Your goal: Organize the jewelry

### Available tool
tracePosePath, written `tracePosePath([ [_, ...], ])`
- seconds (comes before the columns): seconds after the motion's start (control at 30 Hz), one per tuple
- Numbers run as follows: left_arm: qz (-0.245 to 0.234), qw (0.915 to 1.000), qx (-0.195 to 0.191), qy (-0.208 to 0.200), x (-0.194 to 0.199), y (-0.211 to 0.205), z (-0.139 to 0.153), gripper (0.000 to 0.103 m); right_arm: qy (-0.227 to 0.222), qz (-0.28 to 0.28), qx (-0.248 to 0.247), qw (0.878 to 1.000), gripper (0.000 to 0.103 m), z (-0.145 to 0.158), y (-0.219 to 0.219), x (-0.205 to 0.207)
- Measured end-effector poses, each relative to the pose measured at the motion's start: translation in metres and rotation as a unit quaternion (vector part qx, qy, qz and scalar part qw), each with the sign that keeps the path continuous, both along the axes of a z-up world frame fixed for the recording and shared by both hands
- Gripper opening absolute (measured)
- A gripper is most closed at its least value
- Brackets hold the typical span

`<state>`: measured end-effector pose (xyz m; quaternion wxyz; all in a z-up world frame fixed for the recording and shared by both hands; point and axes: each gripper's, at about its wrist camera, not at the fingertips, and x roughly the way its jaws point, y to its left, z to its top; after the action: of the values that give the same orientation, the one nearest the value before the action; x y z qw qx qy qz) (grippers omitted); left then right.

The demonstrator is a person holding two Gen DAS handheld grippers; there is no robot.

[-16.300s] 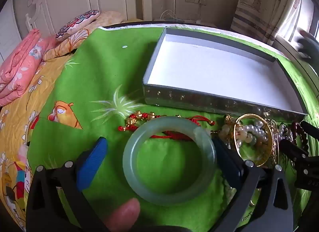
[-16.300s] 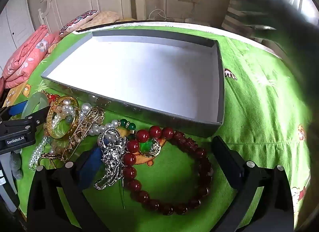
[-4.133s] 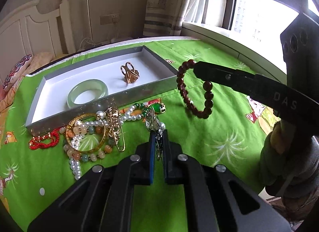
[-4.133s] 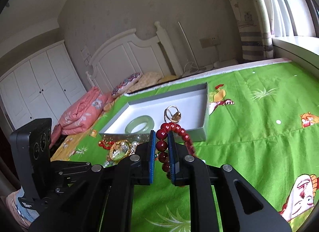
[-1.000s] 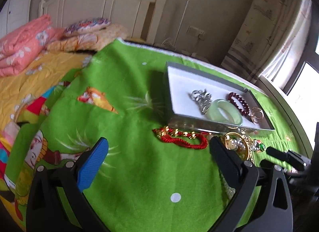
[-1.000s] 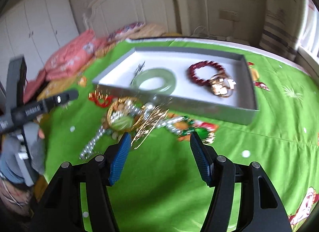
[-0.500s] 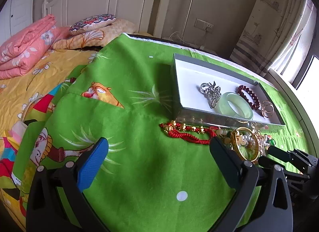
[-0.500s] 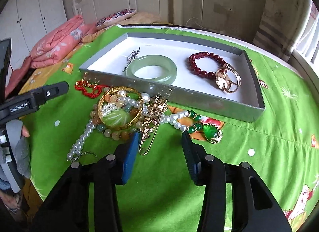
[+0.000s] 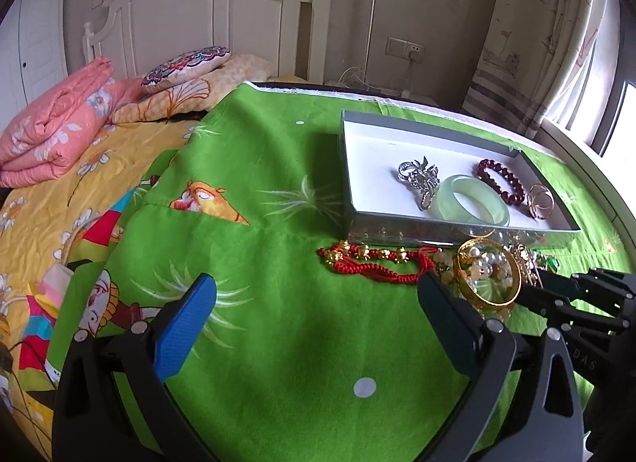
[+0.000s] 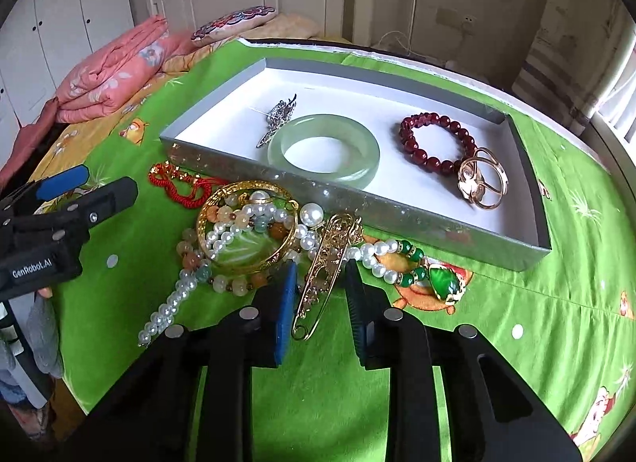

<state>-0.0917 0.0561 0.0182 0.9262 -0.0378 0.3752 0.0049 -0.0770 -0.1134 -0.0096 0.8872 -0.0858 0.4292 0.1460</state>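
Observation:
A grey tray (image 10: 357,215) with a white floor holds a silver brooch (image 10: 278,116), a jade bangle (image 10: 324,152), a dark red bead bracelet (image 10: 433,140) and a gold ring clasp (image 10: 481,179). In front of it lies a pile: a gold bangle (image 10: 246,227), pearl strands (image 10: 179,295), a green-pendant necklace (image 10: 441,279) and a red cord bracelet (image 10: 175,183). My right gripper (image 10: 320,279) is closing its jaws around a long gold brooch pin (image 10: 326,259); the pads do not touch it. My left gripper (image 9: 316,291) stands wide open just short of the red cord bracelet (image 9: 369,263), holding nothing.
Everything lies on a green cartoon bedspread (image 9: 278,342) over a bed. Folded pink quilts (image 9: 55,132) and pillows (image 9: 187,64) sit at the far left by a white headboard. A window and curtain (image 9: 556,64) stand at the right. A person's finger (image 10: 43,293) shows under the left tool.
The right gripper's jaws have narrowed from wide to close around the gold pin, and it has come nearer the pile. The left gripper stays open and has hardly moved.

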Motion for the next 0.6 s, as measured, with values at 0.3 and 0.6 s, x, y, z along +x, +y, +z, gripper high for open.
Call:
tracePosePath([
  [0.3,0.000,1.0000,0.006,0.003,-0.001,0.000,-0.001,0.100,-0.021,0.003,0.022,1.000,0.010,0.003,-0.012,-0.013],
  [0.6,0.000,0.9997,0.023,0.012,0.002,-0.004,-0.004,0.101,-0.035,-0.001,0.048,0.998,0.010,0.009,-0.037,-0.029],
])
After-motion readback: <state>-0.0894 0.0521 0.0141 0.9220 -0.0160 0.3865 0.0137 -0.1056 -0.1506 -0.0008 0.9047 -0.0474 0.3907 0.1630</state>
